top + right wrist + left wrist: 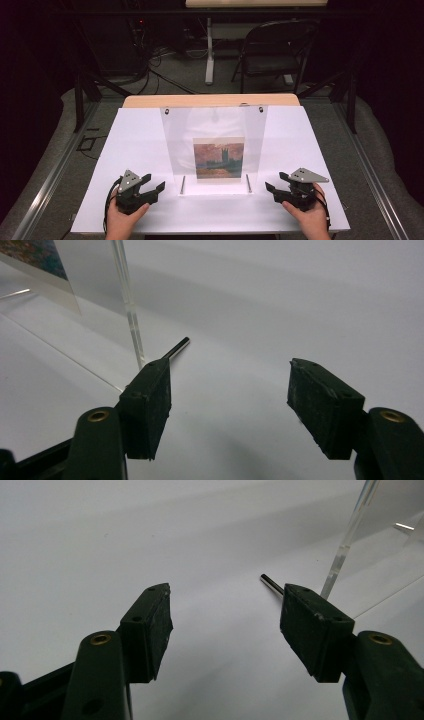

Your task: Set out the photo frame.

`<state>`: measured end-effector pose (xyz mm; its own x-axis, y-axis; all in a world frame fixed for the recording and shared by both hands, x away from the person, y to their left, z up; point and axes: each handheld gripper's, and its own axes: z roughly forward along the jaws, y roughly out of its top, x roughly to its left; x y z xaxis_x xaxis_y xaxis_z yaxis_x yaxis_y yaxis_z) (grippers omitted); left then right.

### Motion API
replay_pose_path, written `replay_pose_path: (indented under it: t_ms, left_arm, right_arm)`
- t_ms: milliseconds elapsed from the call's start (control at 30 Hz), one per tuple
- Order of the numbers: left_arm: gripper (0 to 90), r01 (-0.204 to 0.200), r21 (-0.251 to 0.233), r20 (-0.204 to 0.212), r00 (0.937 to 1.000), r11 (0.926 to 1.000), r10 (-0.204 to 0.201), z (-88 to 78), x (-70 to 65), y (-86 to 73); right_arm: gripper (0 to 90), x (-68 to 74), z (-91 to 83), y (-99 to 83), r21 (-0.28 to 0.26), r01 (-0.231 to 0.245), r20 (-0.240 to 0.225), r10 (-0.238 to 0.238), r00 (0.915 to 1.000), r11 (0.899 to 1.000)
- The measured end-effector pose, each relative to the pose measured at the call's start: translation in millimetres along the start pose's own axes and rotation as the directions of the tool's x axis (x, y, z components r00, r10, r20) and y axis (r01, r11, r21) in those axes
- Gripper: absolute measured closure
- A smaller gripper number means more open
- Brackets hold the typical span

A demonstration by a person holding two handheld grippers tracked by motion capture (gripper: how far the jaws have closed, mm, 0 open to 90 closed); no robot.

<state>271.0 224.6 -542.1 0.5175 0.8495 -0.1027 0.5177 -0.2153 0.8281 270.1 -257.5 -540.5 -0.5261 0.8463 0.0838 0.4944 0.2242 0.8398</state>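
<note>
Left gripper (pixel 152 183) at lower left and right gripper (pixel 276 182) at lower right: both wide open, empty. Clear stand (pixel 214 131) with picture (pixel 219 158) upright at table (pixel 135 145) centre, between them.

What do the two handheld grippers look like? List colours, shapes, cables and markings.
The left gripper and right gripper are black, each topped by a grey three-cornered plate with small holes. The fingers are blocky black pads, scuffed, on arms with brass-coloured pivot rings. Black cables trail by the wrists. No sleeves show on the hands.
</note>
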Motion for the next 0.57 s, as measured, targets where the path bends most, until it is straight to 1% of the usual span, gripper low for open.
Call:
replay_pose_path:
  t_ms: [100, 367, 467, 500, 567]
  left_arm:
    - [37.3, 0.000, 0.006, 0.005, 1.0000, 1.0000, 0.000, 0.6, 0.3, -0.4]
    - [36.6, 0.010, 0.016, 0.007, 0.9999, 0.9998, -0.010, 1.9, 1.6, -1.1]
    - [36.3, 0.020, 0.016, 0.007, 0.9998, 0.9997, -0.020, 2.3, 2.7, -1.4]
    - [36.3, 0.019, 0.019, 0.006, 0.9998, 0.9996, -0.019, 2.2, 3.1, -1.4]
    - [36.3, 0.030, 0.018, 0.010, 0.9995, 0.9994, -0.030, 2.7, 3.9, -1.6]
  right_arm:
    - [33.2, -1.0, 2.2, -1.2, 0.015, -0.007, -0.012, 0.007, 0.9999, 1.000]
    - [31.7, -0.4, 2.4, -0.8, 0.011, -0.006, -0.010, 0.006, 0.9999, 1.000]
    - [31.3, -0.3, 2.9, -0.8, 0.013, 0.002, -0.009, -0.002, 1.0000, 1.000]
    - [31.4, -0.4, 3.0, -0.8, 0.014, 0.002, -0.009, -0.002, 1.0000, 1.000]
    - [31.4, -0.5, 3.0, -1.1, 0.019, -0.007, -0.011, 0.007, 0.9999, 1.000]
